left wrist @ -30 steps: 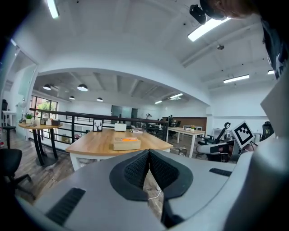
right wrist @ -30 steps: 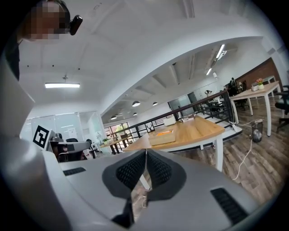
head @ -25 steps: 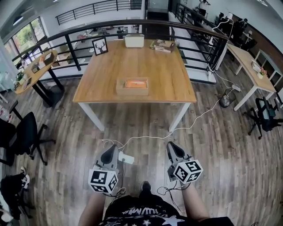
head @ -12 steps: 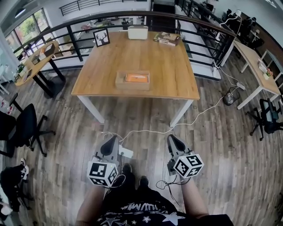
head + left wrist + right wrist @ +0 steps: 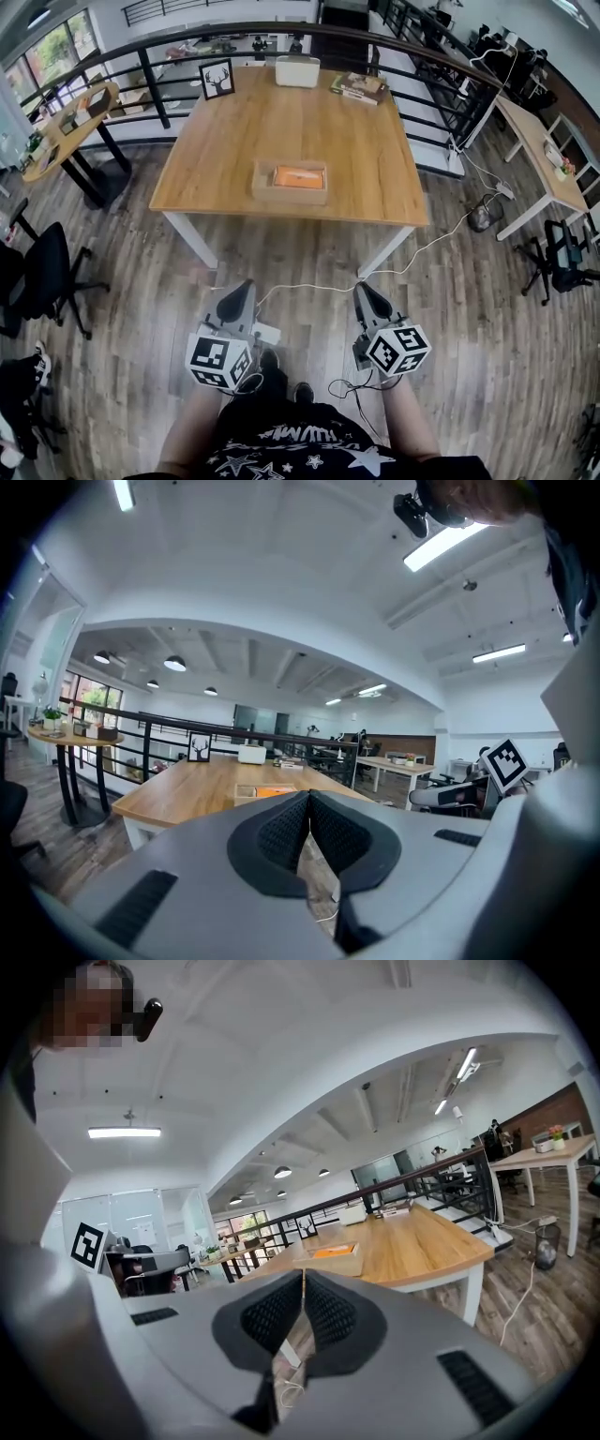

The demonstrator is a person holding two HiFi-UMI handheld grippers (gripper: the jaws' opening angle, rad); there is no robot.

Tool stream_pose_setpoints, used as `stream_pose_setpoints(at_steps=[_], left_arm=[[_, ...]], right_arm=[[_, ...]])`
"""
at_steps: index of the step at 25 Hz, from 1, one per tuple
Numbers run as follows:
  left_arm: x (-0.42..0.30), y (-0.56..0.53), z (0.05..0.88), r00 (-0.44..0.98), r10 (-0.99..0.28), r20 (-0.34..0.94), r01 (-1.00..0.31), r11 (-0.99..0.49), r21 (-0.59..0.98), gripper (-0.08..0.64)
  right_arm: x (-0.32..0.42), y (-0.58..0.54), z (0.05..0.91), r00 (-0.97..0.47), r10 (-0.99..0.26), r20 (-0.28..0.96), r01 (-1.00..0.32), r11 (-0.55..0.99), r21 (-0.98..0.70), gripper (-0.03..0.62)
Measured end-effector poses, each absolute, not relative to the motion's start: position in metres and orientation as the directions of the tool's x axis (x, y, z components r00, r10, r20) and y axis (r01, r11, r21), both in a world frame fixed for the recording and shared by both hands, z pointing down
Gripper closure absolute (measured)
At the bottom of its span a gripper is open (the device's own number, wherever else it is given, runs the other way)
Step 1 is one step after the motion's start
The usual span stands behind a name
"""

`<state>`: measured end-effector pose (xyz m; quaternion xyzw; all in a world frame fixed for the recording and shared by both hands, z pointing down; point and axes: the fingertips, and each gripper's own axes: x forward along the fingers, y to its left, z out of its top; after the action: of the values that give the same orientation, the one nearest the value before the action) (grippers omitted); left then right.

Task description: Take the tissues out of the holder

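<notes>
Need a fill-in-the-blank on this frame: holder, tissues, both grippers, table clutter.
1. The wooden holder stands on the ___, well apart from both grippers.
2. The tissue pack inside it is ___.
3. The jaws of the left gripper and the right gripper are ___.
4. The framed picture shows a ___.
Missing: table; orange; shut; deer.

In the head view the holder (image 5: pixel 290 193) showed only an orange top (image 5: pixel 298 175), too small to tell as tissues, and the print on the books (image 5: pixel 359 87) could not be read. The person's hands were hidden behind the marker cubes (image 5: pixel 217 362) of the left gripper (image 5: pixel 244 289) and right gripper (image 5: pixel 363 289), and the lower edge cut off the torso (image 5: pixel 291 450). Each gripper's own grey body covered most of the near floor (image 5: pixel 47 850) in its view.
</notes>
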<state>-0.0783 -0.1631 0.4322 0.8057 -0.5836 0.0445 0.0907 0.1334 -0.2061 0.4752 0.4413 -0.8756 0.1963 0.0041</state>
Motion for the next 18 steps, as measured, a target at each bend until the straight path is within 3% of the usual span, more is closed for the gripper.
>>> stream_pose_setpoints(at_steps=[10, 18], left_arm=[[-0.161, -0.236, 0.427, 0.329, -0.929, 0.171, -0.944, -0.320, 0.082, 0.548], [-0.187, -0.271, 0.433, 0.369, -0.914, 0.169, -0.929, -0.357, 0.100, 0.548]], right_arm=[[0.041, -0.275, 0.455, -0.602, -0.779, 0.177, -0.789, 0.545, -0.286, 0.574], [0.016, -0.300, 0.453, -0.568, -0.809, 0.152, -0.812, 0.520, -0.265, 0.574]])
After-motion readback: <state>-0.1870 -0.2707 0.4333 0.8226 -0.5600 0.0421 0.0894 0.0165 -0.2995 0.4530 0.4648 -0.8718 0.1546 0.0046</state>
